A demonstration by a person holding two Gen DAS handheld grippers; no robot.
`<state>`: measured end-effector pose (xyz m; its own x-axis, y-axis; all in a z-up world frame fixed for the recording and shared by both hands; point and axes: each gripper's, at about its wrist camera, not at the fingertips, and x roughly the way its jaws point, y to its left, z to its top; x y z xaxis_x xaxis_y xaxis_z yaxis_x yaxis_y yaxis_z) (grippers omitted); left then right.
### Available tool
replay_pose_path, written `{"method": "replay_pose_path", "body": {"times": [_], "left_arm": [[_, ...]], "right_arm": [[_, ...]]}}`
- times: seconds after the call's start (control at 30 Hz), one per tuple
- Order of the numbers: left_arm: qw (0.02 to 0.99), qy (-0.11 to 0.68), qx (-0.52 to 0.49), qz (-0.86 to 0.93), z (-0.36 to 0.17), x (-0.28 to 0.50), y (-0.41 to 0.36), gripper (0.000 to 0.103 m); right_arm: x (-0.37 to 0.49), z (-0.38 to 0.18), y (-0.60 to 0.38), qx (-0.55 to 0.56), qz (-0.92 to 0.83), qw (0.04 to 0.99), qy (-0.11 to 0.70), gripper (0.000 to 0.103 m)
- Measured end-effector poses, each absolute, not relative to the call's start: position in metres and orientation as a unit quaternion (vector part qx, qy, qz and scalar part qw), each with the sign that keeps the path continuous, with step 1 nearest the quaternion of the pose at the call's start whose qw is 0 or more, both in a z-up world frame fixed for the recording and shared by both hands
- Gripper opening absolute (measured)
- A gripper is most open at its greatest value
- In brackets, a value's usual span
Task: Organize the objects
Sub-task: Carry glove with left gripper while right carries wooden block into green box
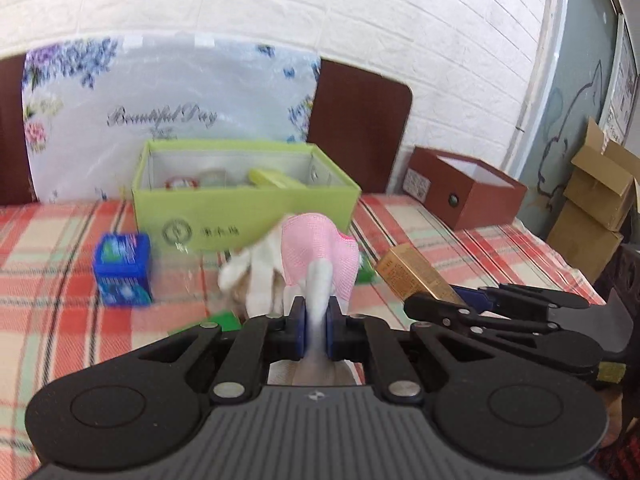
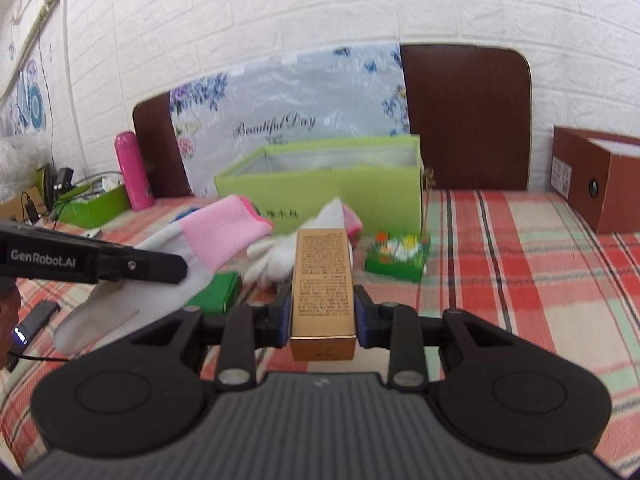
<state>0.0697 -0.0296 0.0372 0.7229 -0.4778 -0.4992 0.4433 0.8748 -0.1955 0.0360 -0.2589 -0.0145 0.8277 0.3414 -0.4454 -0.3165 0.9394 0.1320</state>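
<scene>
My left gripper point(image 1: 315, 312) is shut on a white glove with a pink cuff point(image 1: 320, 252), which hangs lifted above the checked cloth. My right gripper point(image 2: 322, 312) is shut on a long gold box point(image 2: 323, 276), held lengthwise between its pads; the gold box point(image 1: 412, 272) also shows at the right of the left wrist view. An open light-green box point(image 1: 244, 196) stands straight ahead with a few small items inside. In the right wrist view the held glove point(image 2: 224, 232) drapes at left, and a second white glove point(image 2: 276, 256) lies behind the gold box.
A blue packet point(image 1: 124, 272) stands left of the green box. A small green floral box point(image 2: 398, 256) and a flat green pack point(image 2: 216, 292) lie on the cloth. A brown open box point(image 1: 464, 188) sits at right, a pink flask point(image 2: 134, 168) at far left. Cardboard boxes point(image 1: 600, 200) stack off the edge.
</scene>
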Motion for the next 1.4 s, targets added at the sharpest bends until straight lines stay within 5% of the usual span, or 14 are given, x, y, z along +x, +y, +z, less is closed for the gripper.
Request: {"method": "replay_pose_path", "body": {"times": [0.47, 0.87, 0.93, 0.97, 1.0, 1.03, 1.13, 1.2, 1.4], "left_arm": [[0.965, 0.214, -0.016, -0.151, 0.087, 0.197, -0.018, 0.008], [0.963, 0.243, -0.010, -0.115, 0.058, 0.302, -0.020, 0.009], [0.963, 0.248, -0.001, -0.107, 0.049, 0.309, -0.020, 0.015], [0.962, 0.253, 0.007, -0.104, 0.043, 0.312, -0.020, 0.039], [0.961, 0.259, 0.014, -0.096, 0.037, 0.314, -0.019, 0.066], [0.963, 0.255, 0.019, -0.087, 0.032, 0.313, -0.018, 0.071], [0.966, 0.246, 0.017, -0.076, 0.022, 0.310, -0.010, 0.071], [0.963, 0.259, -0.005, -0.072, 0.019, 0.310, -0.004, 0.071], [0.962, 0.261, -0.032, -0.069, 0.033, 0.288, -0.002, 0.072]], "right_arm": [[0.154, 0.016, -0.228, 0.011, 0.172, 0.968, 0.182, 0.030], [0.268, -0.015, -0.198, 0.001, 0.165, 0.963, 0.214, 0.030], [0.279, -0.023, -0.192, -0.007, 0.172, 0.960, 0.222, 0.030], [0.284, -0.028, -0.190, -0.012, 0.180, 0.957, 0.228, 0.036], [0.287, -0.034, -0.188, -0.019, 0.180, 0.955, 0.233, 0.052], [0.287, -0.038, -0.187, -0.025, 0.172, 0.957, 0.231, 0.060], [0.277, -0.043, -0.194, -0.031, 0.159, 0.966, 0.203, 0.072], [0.273, -0.043, -0.200, -0.022, 0.151, 0.969, 0.194, 0.089], [0.255, -0.024, -0.214, -0.007, 0.145, 0.973, 0.179, 0.099]]}}
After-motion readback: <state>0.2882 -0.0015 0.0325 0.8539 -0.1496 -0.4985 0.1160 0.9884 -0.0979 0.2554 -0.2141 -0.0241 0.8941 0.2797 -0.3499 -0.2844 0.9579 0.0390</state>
